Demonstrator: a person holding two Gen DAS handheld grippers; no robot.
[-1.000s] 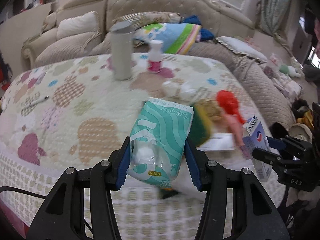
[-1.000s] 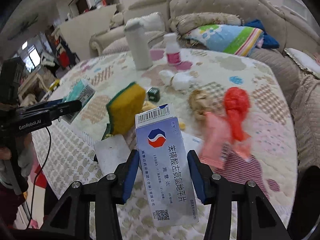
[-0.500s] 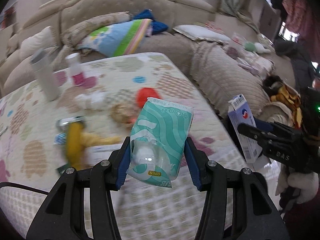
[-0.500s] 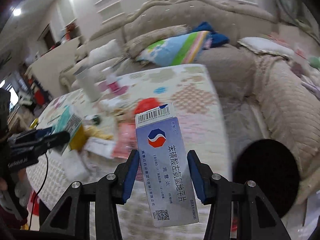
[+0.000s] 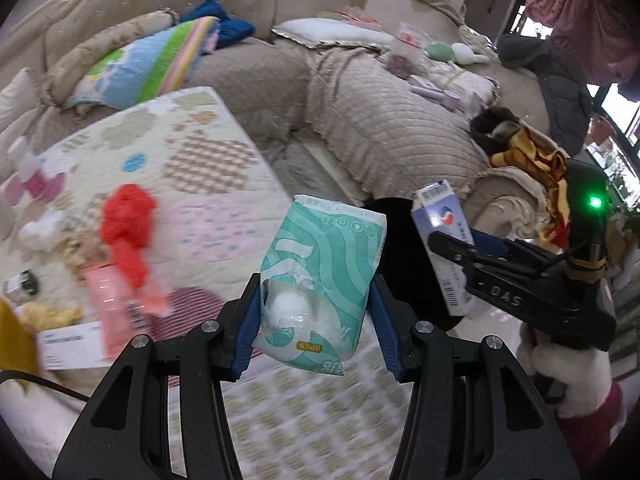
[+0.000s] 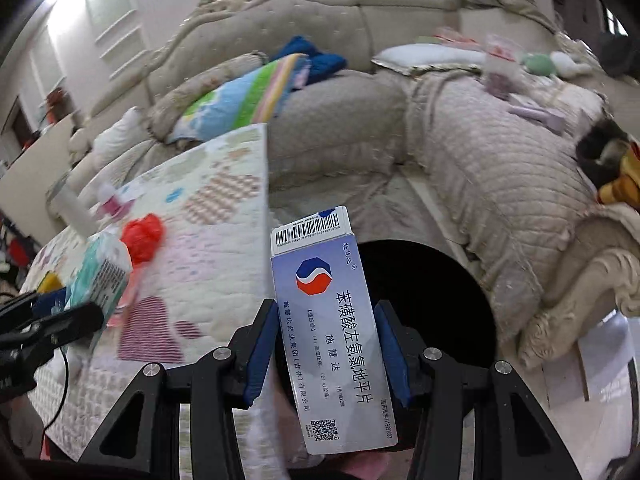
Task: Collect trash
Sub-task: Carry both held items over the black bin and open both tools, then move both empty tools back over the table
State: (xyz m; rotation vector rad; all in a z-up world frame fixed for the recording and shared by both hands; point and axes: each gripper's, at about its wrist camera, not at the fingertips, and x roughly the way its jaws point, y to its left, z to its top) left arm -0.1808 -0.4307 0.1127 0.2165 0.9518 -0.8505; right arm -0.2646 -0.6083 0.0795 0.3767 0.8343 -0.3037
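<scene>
Leftward, the quilted tabletop [image 5: 208,152] carries a red plastic bag [image 5: 128,220]. Left tongs [image 5: 316,320] clamp a teal tissue pack [image 5: 320,280]; right tongs [image 6: 326,356] clamp a medicine box [image 6: 332,332] over a black bin [image 6: 432,304].

The left gripper [image 5: 316,312] points forward and downward, its blue-padded jaws pressed against both sides of a teal tissue pack [image 5: 320,280] that stands up between them. The right gripper [image 6: 326,352] points the same way, jaws clamped on the long sides of a pale blue medicine box [image 6: 332,340], held upright. From the left wrist view, the right gripper sits close by on the right, carried by a hand [image 5: 568,376] in a white fuzzy cuff.
</scene>
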